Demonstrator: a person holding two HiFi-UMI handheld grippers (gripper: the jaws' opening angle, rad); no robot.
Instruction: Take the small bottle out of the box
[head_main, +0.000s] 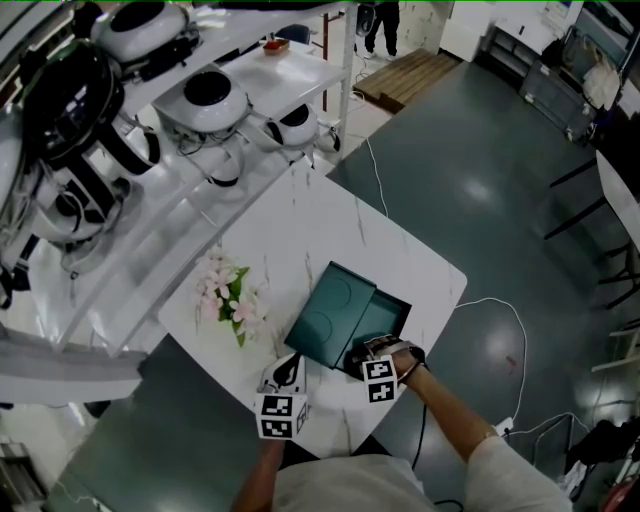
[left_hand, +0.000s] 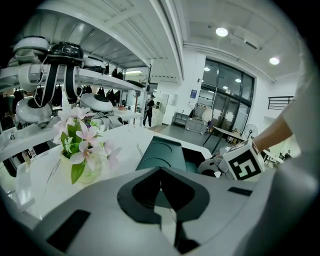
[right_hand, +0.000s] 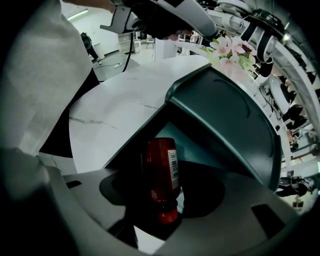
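Note:
A teal box (head_main: 385, 318) lies on the white marble table (head_main: 330, 215), its lid (head_main: 328, 316) slid aside to the left. Inside stands a small red bottle (right_hand: 161, 165) with a barcode label, its cap toward the right gripper's camera. My right gripper (head_main: 362, 358) reaches into the box's open end, and the bottle sits between the jaws of that gripper (right_hand: 162, 200). Shadow hides whether the pads press on it. My left gripper (head_main: 288, 370) hovers just left of the box near the table's front edge. It (left_hand: 161, 197) has its jaws together with nothing between them.
A glass vase of pink and white flowers (head_main: 228, 295) stands left of the box. Beyond the table's left side are white shelves (head_main: 150, 230) with round robot heads. A white cable (head_main: 505, 310) runs over the dark floor to the right. The table's front edge is under my arms.

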